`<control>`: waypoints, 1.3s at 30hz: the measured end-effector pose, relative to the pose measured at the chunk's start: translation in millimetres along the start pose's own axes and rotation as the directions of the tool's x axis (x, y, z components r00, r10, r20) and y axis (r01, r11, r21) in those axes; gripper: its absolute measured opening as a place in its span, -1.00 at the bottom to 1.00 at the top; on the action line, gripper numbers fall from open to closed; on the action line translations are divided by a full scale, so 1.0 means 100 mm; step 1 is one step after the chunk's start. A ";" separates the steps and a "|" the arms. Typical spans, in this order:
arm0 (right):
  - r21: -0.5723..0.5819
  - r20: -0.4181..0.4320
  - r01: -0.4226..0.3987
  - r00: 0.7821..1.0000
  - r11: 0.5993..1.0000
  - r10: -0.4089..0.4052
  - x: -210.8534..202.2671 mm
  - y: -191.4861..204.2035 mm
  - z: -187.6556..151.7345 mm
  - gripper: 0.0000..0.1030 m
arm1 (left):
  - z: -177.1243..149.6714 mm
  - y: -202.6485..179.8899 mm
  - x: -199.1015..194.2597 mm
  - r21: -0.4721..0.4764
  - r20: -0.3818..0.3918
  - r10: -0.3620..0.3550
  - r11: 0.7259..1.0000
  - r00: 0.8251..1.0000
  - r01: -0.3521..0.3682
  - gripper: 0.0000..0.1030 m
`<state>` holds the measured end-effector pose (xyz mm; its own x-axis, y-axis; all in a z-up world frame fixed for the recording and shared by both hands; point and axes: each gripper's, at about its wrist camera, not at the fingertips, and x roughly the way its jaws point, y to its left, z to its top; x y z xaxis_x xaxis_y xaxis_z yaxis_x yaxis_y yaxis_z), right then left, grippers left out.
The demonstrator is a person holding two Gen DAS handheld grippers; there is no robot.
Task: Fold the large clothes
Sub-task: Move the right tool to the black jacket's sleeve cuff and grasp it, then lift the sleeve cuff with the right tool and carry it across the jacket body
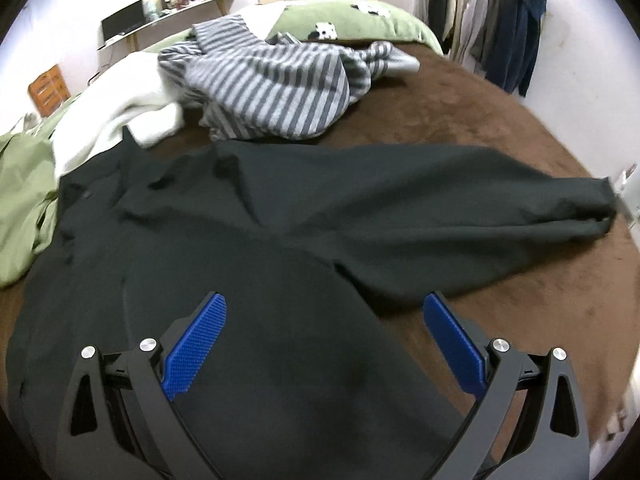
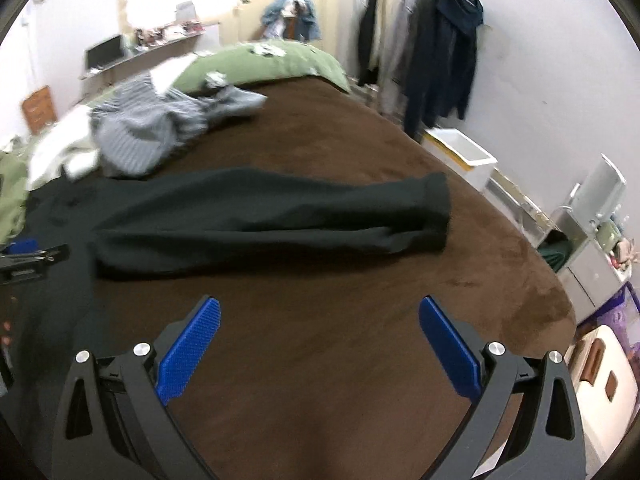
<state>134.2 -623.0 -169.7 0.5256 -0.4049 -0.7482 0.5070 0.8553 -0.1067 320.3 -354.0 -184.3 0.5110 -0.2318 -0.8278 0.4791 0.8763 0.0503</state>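
Left wrist view shows the dark garment (image 1: 248,248) spread on the brown bed (image 1: 500,312), probably a sweatshirt, so the wide-open, empty left gripper (image 1: 324,312) and right gripper (image 2: 320,312) should pinch the sleeve cuff (image 2: 436,212).

bare brown blanket (image 2: 320,280) ahead of you is open; the striped heap (image 1: 272,92) and white cloth (image 1: 120,120) crowd the far-left side.
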 end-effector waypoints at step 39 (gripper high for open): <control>0.783 0.075 -0.272 0.934 0.559 0.349 1.79 -1.43 0.10 -0.67 | 0.01 -0.15 0.97 0.047 -0.070 0.019 0.999 0.997 -0.015 0.90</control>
<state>162.8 -821.0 -282.0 0.7193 -0.1038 -0.6869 0.6755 0.3351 0.6568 363.3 -390.3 -265.1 0.4685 -0.1853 -0.8638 0.5044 0.8589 0.0893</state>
